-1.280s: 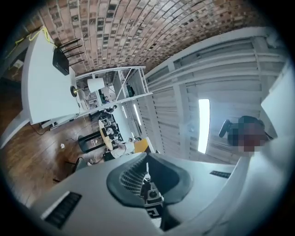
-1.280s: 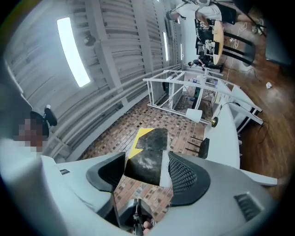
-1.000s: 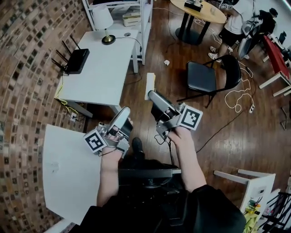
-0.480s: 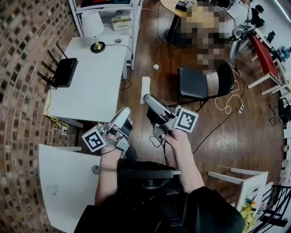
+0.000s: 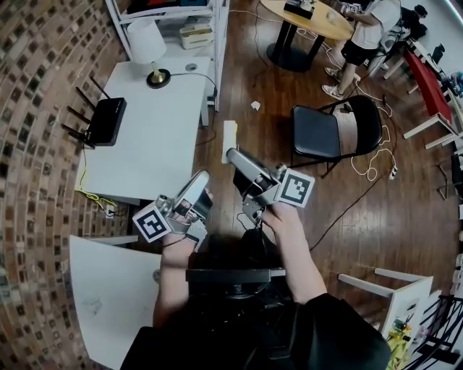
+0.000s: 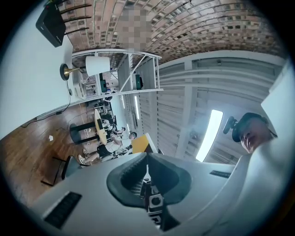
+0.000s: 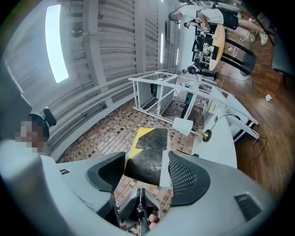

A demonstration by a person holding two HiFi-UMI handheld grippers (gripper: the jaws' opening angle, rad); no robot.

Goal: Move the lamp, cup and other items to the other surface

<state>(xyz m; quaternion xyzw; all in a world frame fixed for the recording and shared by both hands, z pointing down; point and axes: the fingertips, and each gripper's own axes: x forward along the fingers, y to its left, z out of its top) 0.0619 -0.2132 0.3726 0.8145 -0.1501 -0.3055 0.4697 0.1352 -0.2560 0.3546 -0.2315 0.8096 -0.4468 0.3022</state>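
A lamp [image 5: 147,42] with a white shade and brass base stands at the far end of the white table [image 5: 155,137], next to a small round thing [image 5: 192,66]. It also shows in the left gripper view, the lamp [image 6: 97,65], and in the right gripper view, the lamp [image 7: 183,126]. I see no cup. My left gripper [image 5: 200,179] is shut and holds nothing, off the table's near right corner; its pads meet in my left gripper [image 6: 147,168]. My right gripper [image 5: 233,156] hangs over the floor, open. A black and yellow shape shows far off through the gap of my right gripper [image 7: 147,173].
A black router [image 5: 101,121] with antennas lies on the table's left side. A second white surface [image 5: 108,296] is at the lower left, by the brick wall. White shelving [image 5: 195,22], a black chair [image 5: 322,134], floor cables and a round table [image 5: 307,18] with a person lie beyond.
The head view has shifted: the lamp table sits a little lower and the near white surface has slid down. Both grippers keep the same pose and jaws.
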